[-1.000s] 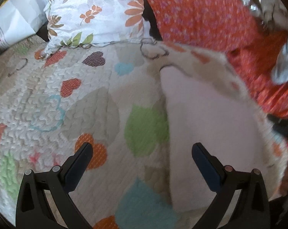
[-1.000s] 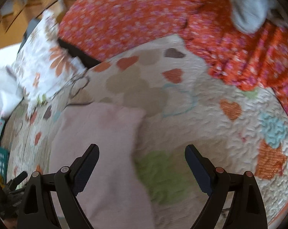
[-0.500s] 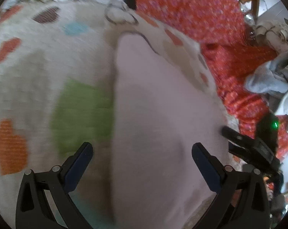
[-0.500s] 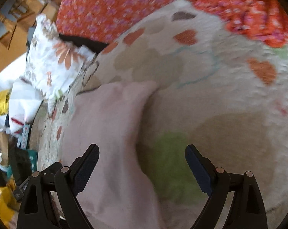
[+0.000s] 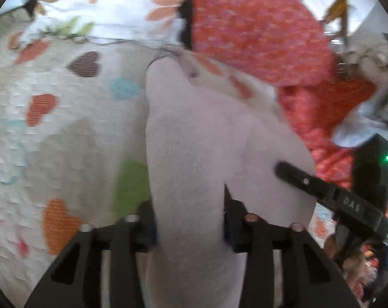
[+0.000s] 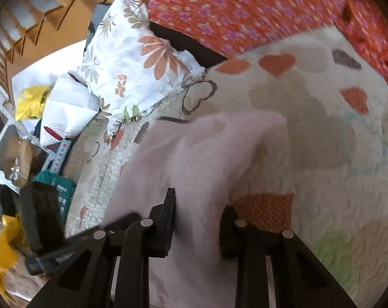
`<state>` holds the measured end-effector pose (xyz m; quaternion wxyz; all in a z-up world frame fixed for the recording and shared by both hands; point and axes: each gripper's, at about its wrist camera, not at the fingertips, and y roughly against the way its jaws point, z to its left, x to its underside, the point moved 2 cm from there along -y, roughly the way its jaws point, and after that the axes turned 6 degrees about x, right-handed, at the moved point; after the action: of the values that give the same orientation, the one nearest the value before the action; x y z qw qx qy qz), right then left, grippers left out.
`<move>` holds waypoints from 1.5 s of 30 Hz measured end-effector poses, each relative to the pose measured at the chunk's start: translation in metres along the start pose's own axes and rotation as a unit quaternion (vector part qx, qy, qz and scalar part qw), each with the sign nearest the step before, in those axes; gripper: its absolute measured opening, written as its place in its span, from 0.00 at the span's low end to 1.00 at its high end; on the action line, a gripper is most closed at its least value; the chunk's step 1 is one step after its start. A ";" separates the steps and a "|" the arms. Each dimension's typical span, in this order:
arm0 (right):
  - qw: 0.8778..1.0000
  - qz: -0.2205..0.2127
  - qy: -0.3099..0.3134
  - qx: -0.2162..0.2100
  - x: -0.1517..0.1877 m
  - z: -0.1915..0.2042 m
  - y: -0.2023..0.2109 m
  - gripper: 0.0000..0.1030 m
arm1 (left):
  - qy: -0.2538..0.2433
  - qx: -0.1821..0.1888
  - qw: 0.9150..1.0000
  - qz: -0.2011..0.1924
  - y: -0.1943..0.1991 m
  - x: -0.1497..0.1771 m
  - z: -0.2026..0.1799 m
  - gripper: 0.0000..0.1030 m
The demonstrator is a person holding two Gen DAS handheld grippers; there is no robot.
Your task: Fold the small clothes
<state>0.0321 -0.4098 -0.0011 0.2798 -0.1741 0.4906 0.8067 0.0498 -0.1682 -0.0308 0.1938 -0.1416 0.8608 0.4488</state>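
A small pale pink garment (image 5: 206, 138) lies on a quilted bedspread with coloured hearts (image 5: 52, 128). My left gripper (image 5: 190, 220) is shut on the garment's near edge, cloth bunched between its fingers. My right gripper (image 6: 197, 220) is shut on the same pink garment (image 6: 201, 154) at its near edge. The right gripper's fingers also show at the right of the left wrist view (image 5: 322, 190), touching the garment's right side.
A white floral pillow (image 6: 132, 61) and an orange flowered cover (image 6: 245, 7) lie at the far side of the bed. Grey clothes (image 5: 360, 123) pile up at the right. Bags and boxes (image 6: 39, 128) crowd the floor to the left of the bed.
Both grippers were open above the garment; they have moved down onto its near edge and closed on the cloth. The garment now bunches up between the fingers.
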 end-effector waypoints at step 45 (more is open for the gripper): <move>0.950 -0.032 0.137 0.279 0.103 0.052 0.028 0.70 | -0.158 -0.281 0.876 -0.360 0.193 0.082 -0.022 1.00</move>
<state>-0.0661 -0.3451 -0.0145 0.2734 -0.2133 0.7237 0.5967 -0.1081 -0.0845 0.0811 0.4274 -0.4176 0.5461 0.5872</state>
